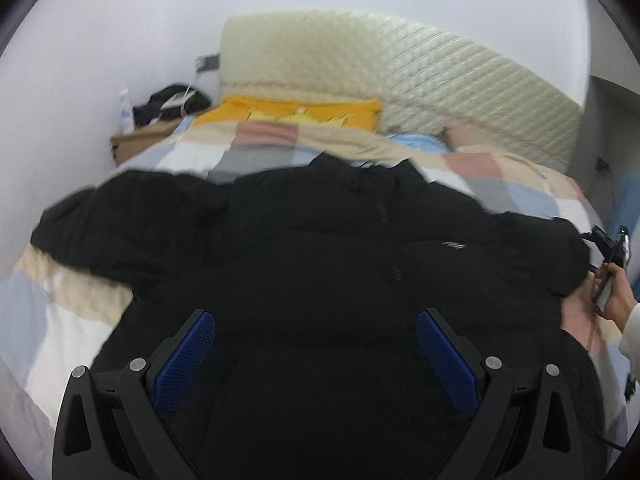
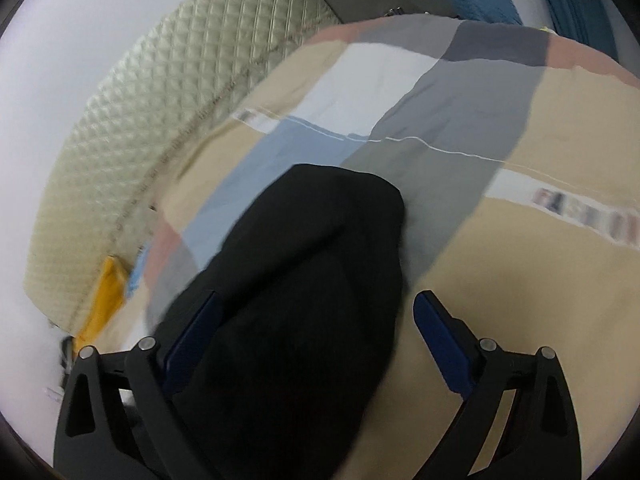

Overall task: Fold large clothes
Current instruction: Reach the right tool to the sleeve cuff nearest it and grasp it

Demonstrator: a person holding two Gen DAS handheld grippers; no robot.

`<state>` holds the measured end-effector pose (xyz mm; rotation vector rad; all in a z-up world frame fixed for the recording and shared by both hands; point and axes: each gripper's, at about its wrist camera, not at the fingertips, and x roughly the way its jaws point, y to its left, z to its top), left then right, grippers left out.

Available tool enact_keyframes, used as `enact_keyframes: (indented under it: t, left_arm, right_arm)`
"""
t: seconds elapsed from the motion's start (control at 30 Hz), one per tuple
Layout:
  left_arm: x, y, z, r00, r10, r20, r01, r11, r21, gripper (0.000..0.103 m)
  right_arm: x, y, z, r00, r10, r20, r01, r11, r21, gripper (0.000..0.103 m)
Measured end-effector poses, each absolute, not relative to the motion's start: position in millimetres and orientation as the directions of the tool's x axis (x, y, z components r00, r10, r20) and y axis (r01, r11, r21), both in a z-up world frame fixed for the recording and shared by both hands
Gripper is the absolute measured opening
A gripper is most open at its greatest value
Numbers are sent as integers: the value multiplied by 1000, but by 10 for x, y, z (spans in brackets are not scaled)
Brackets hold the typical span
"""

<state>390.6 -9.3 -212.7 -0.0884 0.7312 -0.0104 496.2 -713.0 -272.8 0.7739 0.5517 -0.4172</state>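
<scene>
Jacket: black jacket (image 1: 320, 248) was spread on patchwork quilt (image 1: 192, 152).
Left gripper (image 1: 316, 354): held spread above it.
Right gripper (image 2: 316, 334): spread around sleeve (image 2: 304, 264).

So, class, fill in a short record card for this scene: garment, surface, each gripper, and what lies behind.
garment: black jacket, spread out flat, sleeves out to both sides
surface: patchwork bedspread
left gripper: fingers open, over the jacket's lower body
right gripper: fingers open, a sleeve end between them
behind: yellow pillow, quilted headboard
</scene>
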Motion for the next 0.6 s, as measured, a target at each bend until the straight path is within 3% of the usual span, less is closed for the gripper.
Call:
enact_keyframes:
  t: [0.27,0.37,0.43,0.47,0.53,0.6]
  left_arm:
    - [4236,-7,-2455,710,13,-704,-88,994,-71,102]
    - [4306,-38,-2415,716,10,-698,-90,993,-79,102]
    - [4382,-92,-2357,718,-1,-696,-78,994,-83,102]
    - [4427,-120,-2326,718,-8,-696,-71,994,-85,102]
    - [4487,-150,-2279,716,-7,-698,-68,995,-79,102]
    - [4531,-153,-2225,714,-2,-701,-73,994,-77,102]
  right_arm:
    - [5231,-7227,-2961,764,-210,-610,577,643,503,87]
    - [5304,-7185,-2955,760,-211,-615,575,661,483,72]
    - [5330,-7150,-2917,755,-216,-619,576,670,469,51]
    - [5337,-7125,-2875,747,-226,-625,581,679,449,45]
    - [5323,-7062,-2733,736,-272,-620,589,709,389,18]
    - [5271,-7051,-2591,742,-302,-599,588,723,364,9]
